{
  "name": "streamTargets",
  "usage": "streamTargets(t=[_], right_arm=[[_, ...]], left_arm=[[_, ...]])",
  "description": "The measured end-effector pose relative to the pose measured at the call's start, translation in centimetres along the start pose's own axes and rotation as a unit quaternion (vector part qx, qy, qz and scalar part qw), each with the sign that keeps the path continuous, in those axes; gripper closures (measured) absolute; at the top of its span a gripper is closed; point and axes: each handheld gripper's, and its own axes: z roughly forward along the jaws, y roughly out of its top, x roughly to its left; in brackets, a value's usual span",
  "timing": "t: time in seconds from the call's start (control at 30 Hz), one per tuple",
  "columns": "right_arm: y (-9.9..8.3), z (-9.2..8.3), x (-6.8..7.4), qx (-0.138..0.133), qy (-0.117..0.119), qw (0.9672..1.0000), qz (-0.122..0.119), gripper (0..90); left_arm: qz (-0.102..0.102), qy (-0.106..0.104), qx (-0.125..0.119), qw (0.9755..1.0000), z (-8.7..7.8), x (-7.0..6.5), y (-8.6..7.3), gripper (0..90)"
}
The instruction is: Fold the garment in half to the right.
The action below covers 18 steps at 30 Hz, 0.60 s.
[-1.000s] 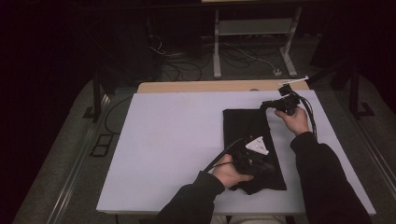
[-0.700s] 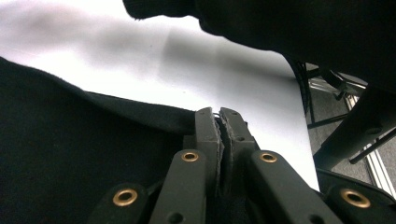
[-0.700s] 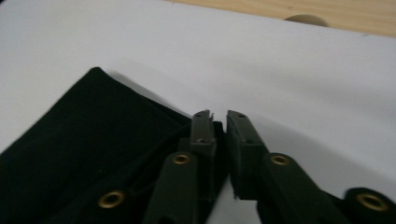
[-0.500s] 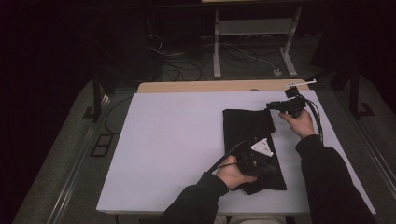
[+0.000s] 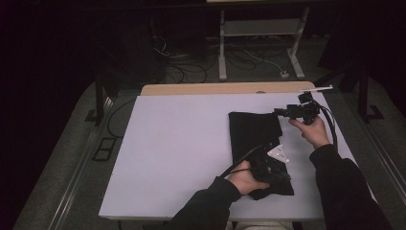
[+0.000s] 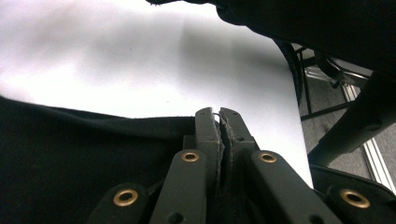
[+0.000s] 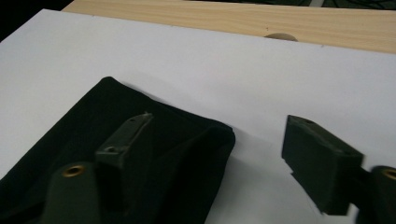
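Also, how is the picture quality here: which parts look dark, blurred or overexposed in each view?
High view: dim room, the white table alone is lit, the black cloth shows no detail. Left gripper view: the closed jaws of the left hand-held gripper are sharp, the table behind is soft and washed out. Right gripper view: the near jaws of the right hand-held gripper are blurred.

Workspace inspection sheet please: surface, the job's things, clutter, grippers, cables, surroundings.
Surface: white sheet over a wooden table.
Job's things: folded black cloth lying flat, right of centre.
Clutter: nothing seen.
Grippers: left gripper shut on the cloth's near end; right gripper just opened, fingers clear of the far corner, nothing between them.
Cables: one trailing from each gripper; more on the floor beyond the table.
Surroundings: dark room, white frame legs behind the table.
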Motion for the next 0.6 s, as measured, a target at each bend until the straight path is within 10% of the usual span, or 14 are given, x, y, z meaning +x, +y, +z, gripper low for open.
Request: streamTargets(t=[0.6], right_arm=[[-2.7, -3.7, 0.1, -0.019, 0.012, 0.9997, -0.012, 0.8]], left_arm=[[0.003, 0.007, 0.047, 0.9989, 2.0, 0.0, 1.0, 85.5]])
